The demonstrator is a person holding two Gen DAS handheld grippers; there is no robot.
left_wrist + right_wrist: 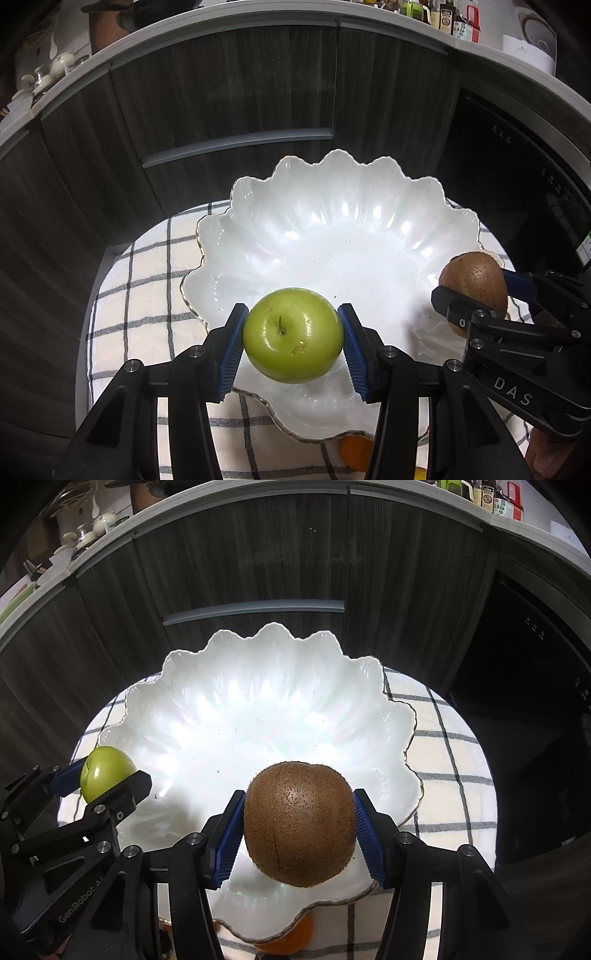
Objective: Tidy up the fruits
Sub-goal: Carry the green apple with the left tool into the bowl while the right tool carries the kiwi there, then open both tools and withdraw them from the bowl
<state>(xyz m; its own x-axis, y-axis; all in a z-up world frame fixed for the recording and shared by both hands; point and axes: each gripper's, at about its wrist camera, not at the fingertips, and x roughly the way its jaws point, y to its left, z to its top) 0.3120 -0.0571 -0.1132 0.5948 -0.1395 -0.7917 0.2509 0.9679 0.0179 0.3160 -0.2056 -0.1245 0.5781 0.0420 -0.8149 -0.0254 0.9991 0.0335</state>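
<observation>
My left gripper (291, 345) is shut on a green apple (291, 334), held above the near left part of a white scalloped bowl (332, 236). My right gripper (299, 830) is shut on a brown kiwi (300, 821), held above the bowl's (236, 709) near right part. The kiwi (474, 282) and right gripper (476, 295) show at the right of the left wrist view. The apple (105, 771) and left gripper (99, 781) show at the left of the right wrist view. The bowl holds nothing.
The bowl stands on a white checked cloth (140, 317) over a small round table. An orange fruit (291, 938) lies on the cloth just under the bowl's near rim, also seen in the left wrist view (356, 452). Dark wood cabinets (240, 92) stand behind.
</observation>
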